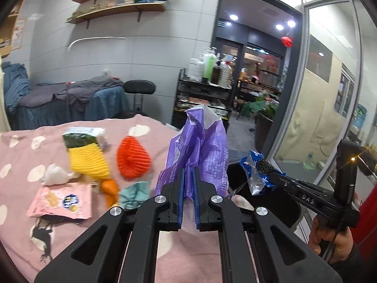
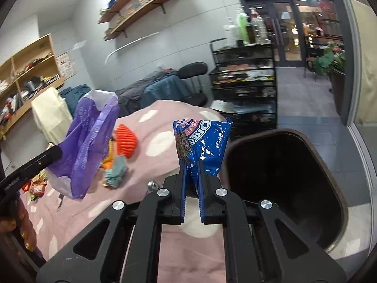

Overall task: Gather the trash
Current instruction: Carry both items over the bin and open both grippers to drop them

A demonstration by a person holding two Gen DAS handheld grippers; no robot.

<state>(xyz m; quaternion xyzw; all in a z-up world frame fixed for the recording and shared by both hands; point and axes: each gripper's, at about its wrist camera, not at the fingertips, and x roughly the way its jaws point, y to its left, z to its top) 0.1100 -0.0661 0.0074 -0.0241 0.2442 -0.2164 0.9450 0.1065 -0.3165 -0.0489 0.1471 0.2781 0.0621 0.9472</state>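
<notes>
My left gripper [image 1: 188, 172] is shut on a purple plastic bag [image 1: 200, 148] and holds it up above the pink bed cover; the bag also shows in the right wrist view [image 2: 92, 141]. My right gripper [image 2: 192, 165] is shut on a blue Oreo wrapper [image 2: 205, 141], held at the bed's right edge next to the dark trash bin [image 2: 282, 176]. In the left wrist view the wrapper [image 1: 256, 169] hangs over the bin [image 1: 238, 172].
On the pink spotted bed cover [image 1: 23, 146] lie a yellow foam net [image 1: 88, 155], an orange foam net [image 1: 133, 156], a pink snack packet [image 1: 61, 200], a white crumpled tissue [image 1: 55, 174] and a teal scrap [image 1: 134, 193]. A black shelf cart [image 2: 245, 82] stands behind.
</notes>
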